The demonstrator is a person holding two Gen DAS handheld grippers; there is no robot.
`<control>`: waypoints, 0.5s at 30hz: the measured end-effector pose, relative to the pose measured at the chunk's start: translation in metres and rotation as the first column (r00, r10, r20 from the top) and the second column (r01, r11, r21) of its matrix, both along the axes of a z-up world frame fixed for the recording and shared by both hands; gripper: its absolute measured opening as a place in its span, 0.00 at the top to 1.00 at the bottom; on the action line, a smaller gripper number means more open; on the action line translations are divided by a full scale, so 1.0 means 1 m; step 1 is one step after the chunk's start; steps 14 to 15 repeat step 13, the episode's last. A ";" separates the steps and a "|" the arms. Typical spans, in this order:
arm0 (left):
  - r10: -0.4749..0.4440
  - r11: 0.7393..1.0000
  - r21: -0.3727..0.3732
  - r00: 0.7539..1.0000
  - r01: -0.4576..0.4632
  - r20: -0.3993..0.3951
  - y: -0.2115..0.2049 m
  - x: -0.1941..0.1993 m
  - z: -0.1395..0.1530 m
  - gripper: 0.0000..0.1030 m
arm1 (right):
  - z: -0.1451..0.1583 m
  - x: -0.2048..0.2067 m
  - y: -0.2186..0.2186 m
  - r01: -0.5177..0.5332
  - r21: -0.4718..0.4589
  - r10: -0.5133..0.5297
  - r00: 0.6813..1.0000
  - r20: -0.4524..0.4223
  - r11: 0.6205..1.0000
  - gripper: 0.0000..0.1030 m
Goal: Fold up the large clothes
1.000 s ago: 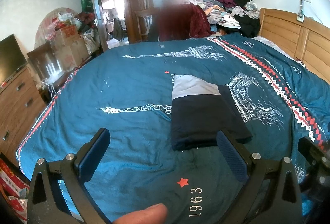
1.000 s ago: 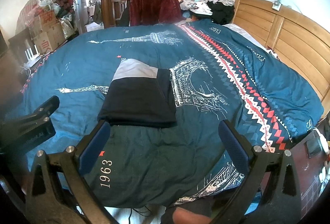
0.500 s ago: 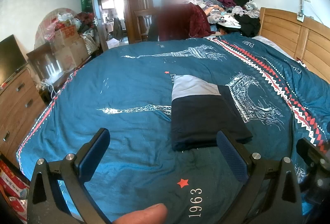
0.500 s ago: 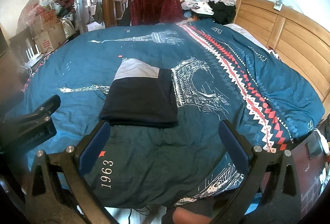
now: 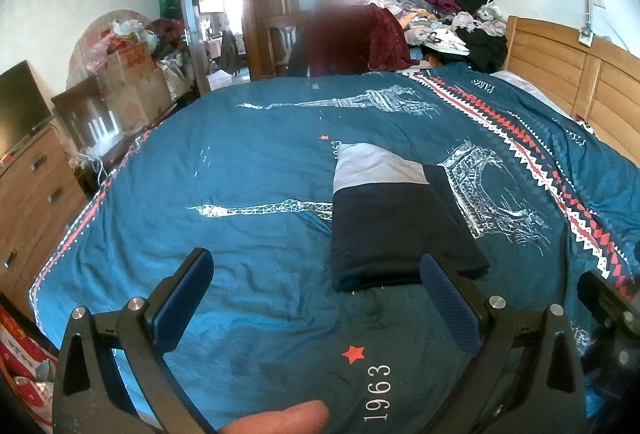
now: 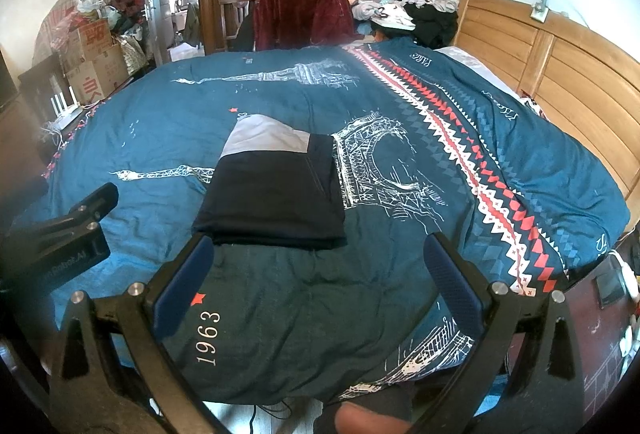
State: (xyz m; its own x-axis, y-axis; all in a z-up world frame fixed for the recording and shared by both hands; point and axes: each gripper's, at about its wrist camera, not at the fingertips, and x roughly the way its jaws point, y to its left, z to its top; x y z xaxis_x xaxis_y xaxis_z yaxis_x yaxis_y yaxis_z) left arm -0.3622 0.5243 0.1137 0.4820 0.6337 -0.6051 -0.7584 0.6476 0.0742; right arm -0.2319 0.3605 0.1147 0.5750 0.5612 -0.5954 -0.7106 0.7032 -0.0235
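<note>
— Where's the garment?

— On the bed's blue Paris-print duvet (image 5: 248,170), a folded navy-and-grey garment (image 6: 276,190) lies flat, just ahead of me.

— And your grippers?

— Left gripper (image 5: 316,298) and right gripper (image 6: 318,274) hover with jaws wide, holding nothing. It looks finished, though hidden layers may be uneven; I'd press its near edge square.

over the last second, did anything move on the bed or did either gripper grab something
Nothing visibly changed. The folded garment lies flat on the blue bedspread as before, and the left gripper and right gripper stay open above the near edge, holding nothing.
</note>
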 end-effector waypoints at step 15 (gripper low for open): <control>-0.005 1.000 -0.002 1.000 0.005 0.021 0.002 -0.003 0.001 0.00 | 0.001 0.000 0.000 0.001 0.000 -0.001 1.000 0.001 1.000 0.00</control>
